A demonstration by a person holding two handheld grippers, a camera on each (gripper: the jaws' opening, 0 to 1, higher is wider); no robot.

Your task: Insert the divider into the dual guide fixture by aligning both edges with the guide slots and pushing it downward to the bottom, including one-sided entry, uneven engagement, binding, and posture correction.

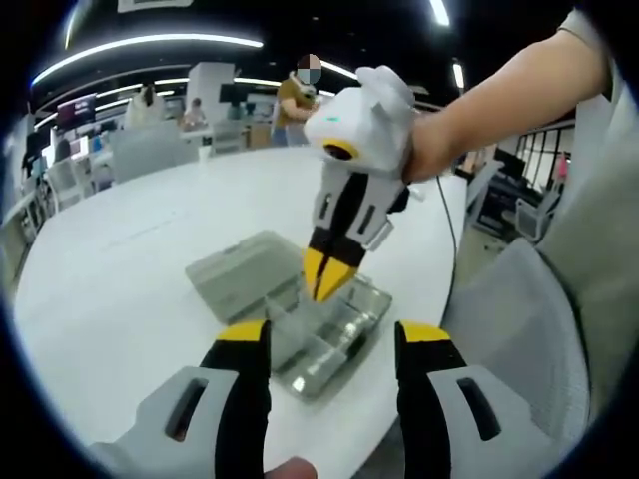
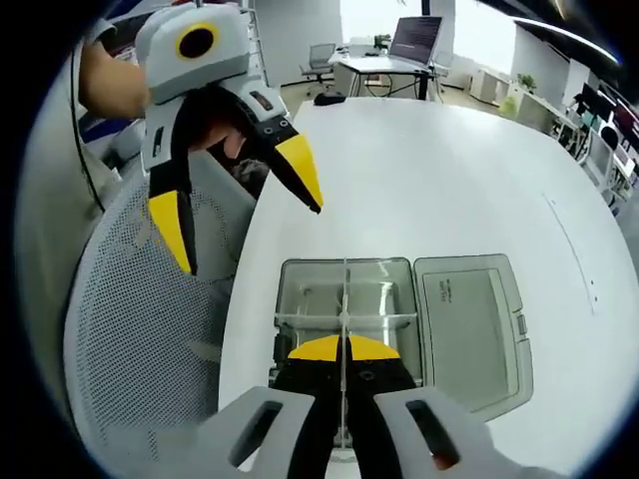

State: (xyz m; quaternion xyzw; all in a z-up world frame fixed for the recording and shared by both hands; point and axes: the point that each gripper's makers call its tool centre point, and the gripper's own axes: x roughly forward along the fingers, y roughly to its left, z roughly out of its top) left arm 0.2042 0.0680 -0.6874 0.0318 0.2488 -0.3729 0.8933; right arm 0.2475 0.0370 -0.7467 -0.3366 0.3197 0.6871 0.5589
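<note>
A clear plastic box, the guide fixture [image 2: 305, 294], lies on the white table with its lid [image 2: 469, 329] folded open beside it. My right gripper [image 2: 341, 351] is shut on a thin clear divider [image 2: 344, 284], seen edge-on and standing upright over the middle of the box. In the left gripper view the right gripper [image 1: 327, 277] points down into the box [image 1: 344, 344], and the divider itself is hard to make out there. My left gripper [image 1: 334, 339] is open with nothing between its jaws, near the box's close side. It also hangs open [image 2: 240, 215] above the table edge.
The round white table [image 1: 150, 220] has bare room beyond the box. A grey mesh chair [image 2: 140, 349] stands right against the table edge, beside the box. A person's arm [image 1: 499, 100] holds the right gripper. Desks, chairs and people are in the far background.
</note>
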